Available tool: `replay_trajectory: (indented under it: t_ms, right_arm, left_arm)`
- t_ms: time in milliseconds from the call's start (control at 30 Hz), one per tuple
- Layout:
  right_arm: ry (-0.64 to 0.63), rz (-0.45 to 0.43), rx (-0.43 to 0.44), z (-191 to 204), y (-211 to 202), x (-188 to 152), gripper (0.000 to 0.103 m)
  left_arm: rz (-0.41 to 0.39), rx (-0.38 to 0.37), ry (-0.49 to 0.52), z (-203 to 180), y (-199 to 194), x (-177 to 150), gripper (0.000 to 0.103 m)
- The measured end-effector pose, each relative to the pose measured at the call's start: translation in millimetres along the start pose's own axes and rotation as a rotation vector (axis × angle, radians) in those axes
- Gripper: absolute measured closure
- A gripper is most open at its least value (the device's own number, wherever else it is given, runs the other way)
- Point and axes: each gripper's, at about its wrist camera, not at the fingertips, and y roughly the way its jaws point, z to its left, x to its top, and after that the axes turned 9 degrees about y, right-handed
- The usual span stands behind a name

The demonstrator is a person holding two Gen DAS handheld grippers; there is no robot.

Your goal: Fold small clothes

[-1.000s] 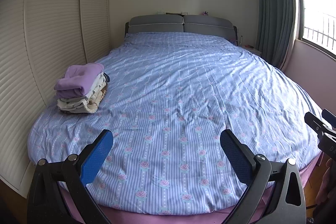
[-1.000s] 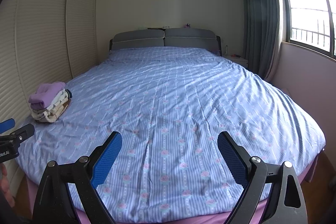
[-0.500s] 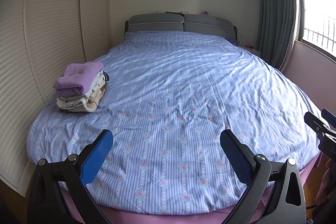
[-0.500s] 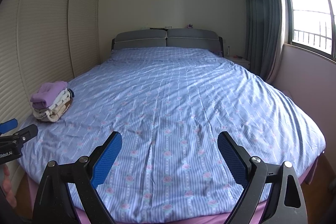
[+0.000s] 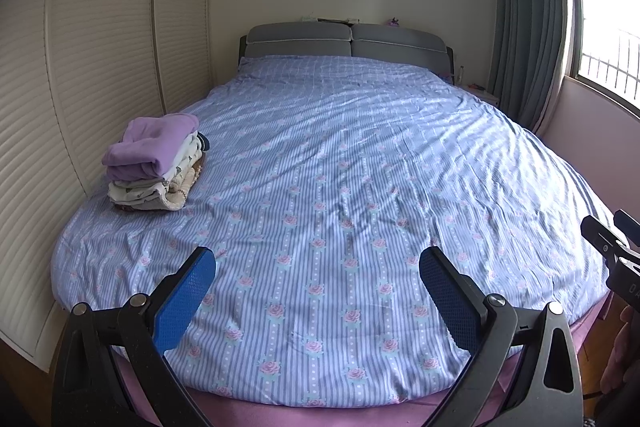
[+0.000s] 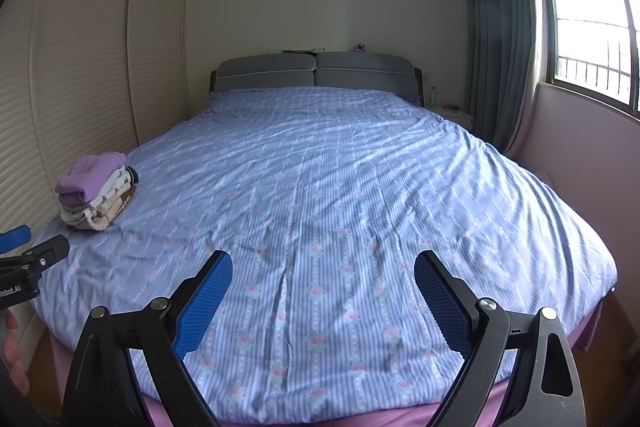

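Note:
A stack of folded small clothes [image 5: 154, 165], lilac piece on top, sits on the left side of the bed [image 5: 340, 187]; it also shows in the right wrist view [image 6: 96, 191]. My left gripper [image 5: 318, 273] is open and empty above the foot of the bed, well short of the stack. My right gripper [image 6: 323, 275] is open and empty, also at the foot. The right gripper's tip shows at the right edge of the left wrist view [image 5: 612, 239]. The left gripper's tip shows at the left edge of the right wrist view [image 6: 28, 247].
The bed has a blue striped flowered cover and a grey headboard [image 5: 346, 41]. Slatted wardrobe doors [image 5: 80, 67] run along the left. A curtain [image 5: 524, 23], a window [image 6: 592, 27] and a small bedside table [image 6: 452, 113] are on the right.
Both grippers drifted slightly; the view shifted a little. The stack and the grippers' opening look the same.

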Motion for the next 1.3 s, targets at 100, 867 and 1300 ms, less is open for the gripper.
replay_trajectory:
  t_ms: [100, 867, 1300]
  right_arm:
    - [-0.001, -0.002, -0.001, 0.7, -0.2, 0.0, 0.007]
    - [-0.007, 0.0, 0.003, -2.7, 1.4, -0.8, 0.007]
    - [-0.006, 0.001, -0.002, -3.3, 1.4, -1.7, 0.007]
  left_arm:
    - [0.004, -0.002, -0.001, 0.4, 0.7, -0.1, 0.0]
    - [0.034, -0.043, -0.007, -3.7, -0.3, 0.4, 0.0]
    - [0.039, -0.024, 0.011, -5.6, 1.7, 2.1, 0.0]
